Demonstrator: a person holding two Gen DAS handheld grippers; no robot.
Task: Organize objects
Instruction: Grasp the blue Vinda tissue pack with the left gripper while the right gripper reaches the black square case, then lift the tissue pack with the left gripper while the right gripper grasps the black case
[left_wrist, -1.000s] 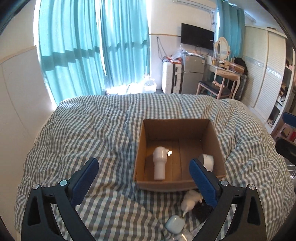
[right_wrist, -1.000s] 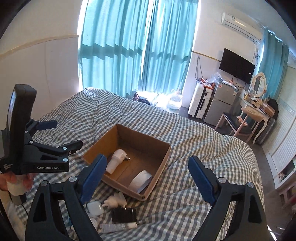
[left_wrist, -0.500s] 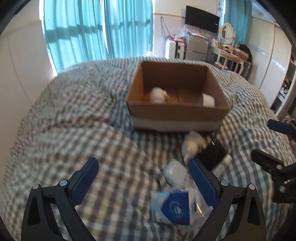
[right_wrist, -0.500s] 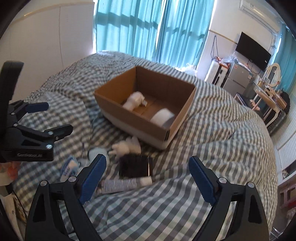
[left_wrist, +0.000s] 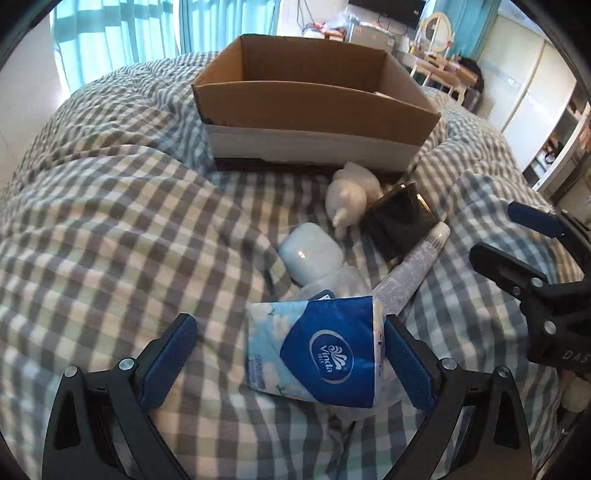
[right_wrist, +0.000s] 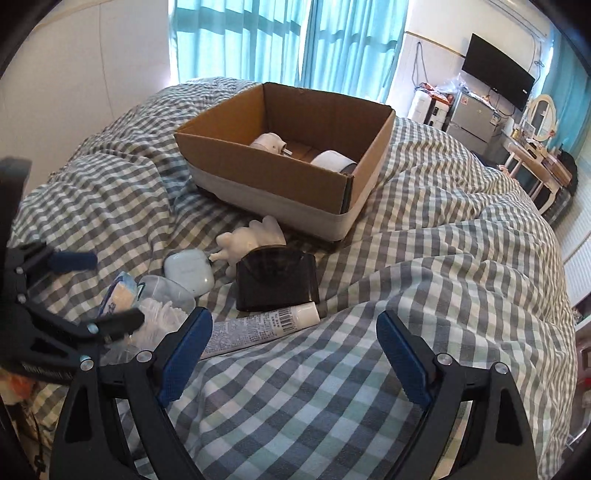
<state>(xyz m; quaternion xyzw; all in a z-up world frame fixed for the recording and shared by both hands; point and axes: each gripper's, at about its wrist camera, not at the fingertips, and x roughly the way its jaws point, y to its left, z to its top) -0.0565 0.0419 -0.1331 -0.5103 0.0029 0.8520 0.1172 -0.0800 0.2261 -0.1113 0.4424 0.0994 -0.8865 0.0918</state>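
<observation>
A cardboard box (left_wrist: 317, 107) (right_wrist: 258, 173) sits on the checked bed; a white bottle (right_wrist: 269, 142) and a white roll (right_wrist: 332, 160) lie in it. In front of it lie a blue tissue pack (left_wrist: 314, 347), a pale blue case (left_wrist: 310, 251) (right_wrist: 188, 271), a white figurine (left_wrist: 351, 195) (right_wrist: 251, 240), a black case (left_wrist: 399, 218) (right_wrist: 277, 280) and a tube (left_wrist: 413, 269) (right_wrist: 258, 328). My left gripper (left_wrist: 288, 354) is open, low over the tissue pack, which lies between its fingers. My right gripper (right_wrist: 291, 354) is open and empty, just short of the tube.
A clear plastic container (right_wrist: 162, 306) lies by the tissue pack. The checked duvet (left_wrist: 110, 221) is rumpled into folds. Teal curtains (right_wrist: 280, 40), a television (right_wrist: 498, 74) and a dressing table (right_wrist: 535, 158) stand beyond the bed. A white wall (right_wrist: 92, 66) runs along the left.
Both grippers have dropped down towards the bed and closer to the loose objects. The left one has come down around the tissue pack. Both stay open.
</observation>
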